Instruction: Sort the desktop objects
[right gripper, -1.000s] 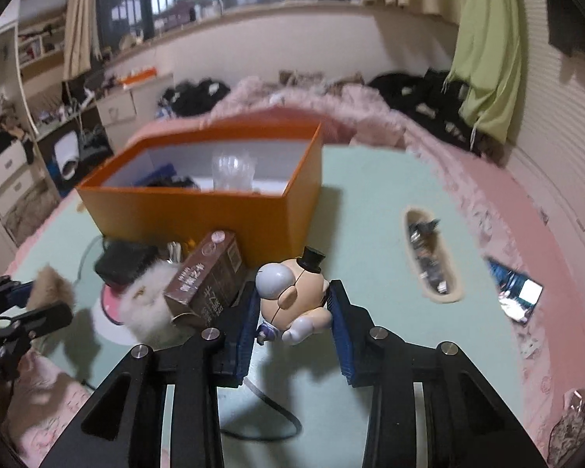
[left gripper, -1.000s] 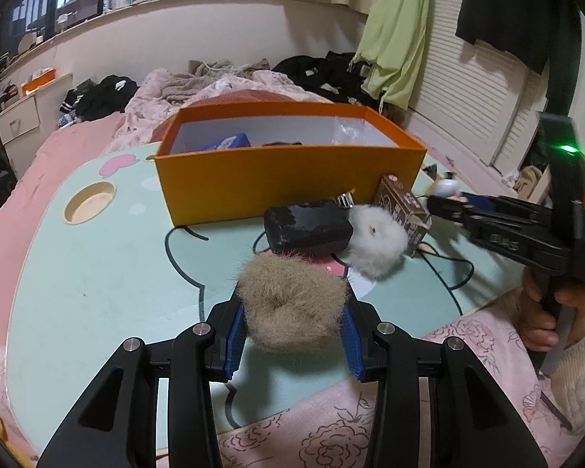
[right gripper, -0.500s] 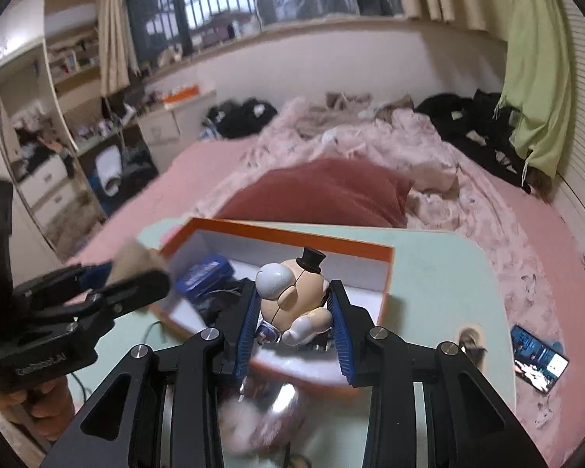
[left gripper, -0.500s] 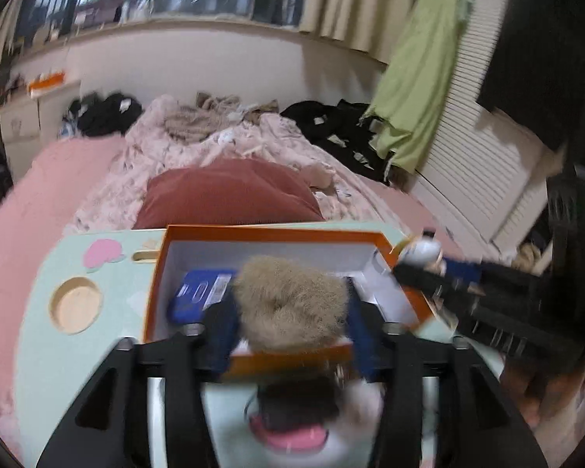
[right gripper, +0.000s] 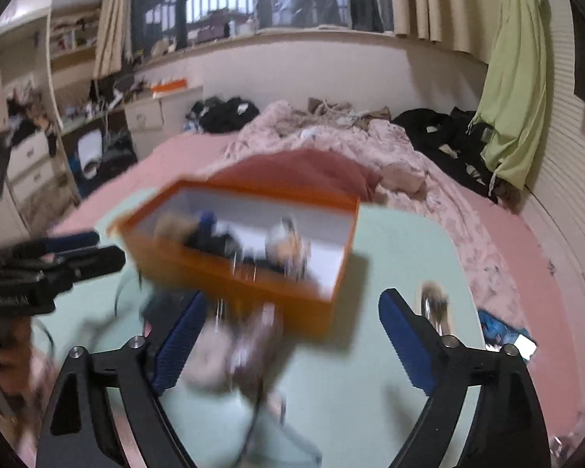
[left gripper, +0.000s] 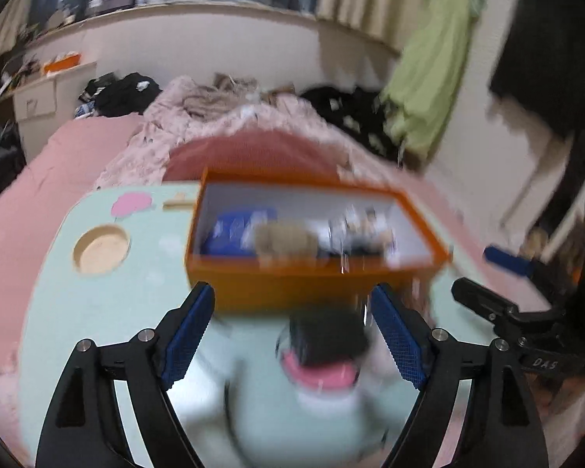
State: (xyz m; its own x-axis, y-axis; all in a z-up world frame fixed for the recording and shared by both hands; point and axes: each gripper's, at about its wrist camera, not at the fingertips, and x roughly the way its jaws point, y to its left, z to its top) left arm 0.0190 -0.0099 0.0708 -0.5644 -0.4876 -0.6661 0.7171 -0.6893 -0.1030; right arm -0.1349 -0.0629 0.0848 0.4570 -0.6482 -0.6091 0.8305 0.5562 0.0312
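An orange box [left gripper: 316, 284] stands on the pale green table [left gripper: 97, 312]; it also shows in the right wrist view [right gripper: 230, 273]. A tan fur scrunchie [left gripper: 284, 238] lies inside it, beside a blue item [left gripper: 234, 230]. A small top-hat figurine [right gripper: 286, 240] lies in the box too. My left gripper [left gripper: 292, 331] is open and empty, above the table in front of the box. My right gripper [right gripper: 292, 343] is open and empty. A black object [left gripper: 327, 341] and a white fluffy ball [right gripper: 210, 362] lie blurred in front of the box.
A round wooden recess [left gripper: 101, 249] is in the table at the left. A slot with small items [right gripper: 435, 304] is at the table's right side. A phone [right gripper: 507, 335] lies on the pink bedding. A red cushion [left gripper: 253, 156] sits behind the box.
Both grippers have opened. The scrunchie and the figurine have dropped into the orange box. Both grippers have pulled back from over the box, and the views are blurred by motion.
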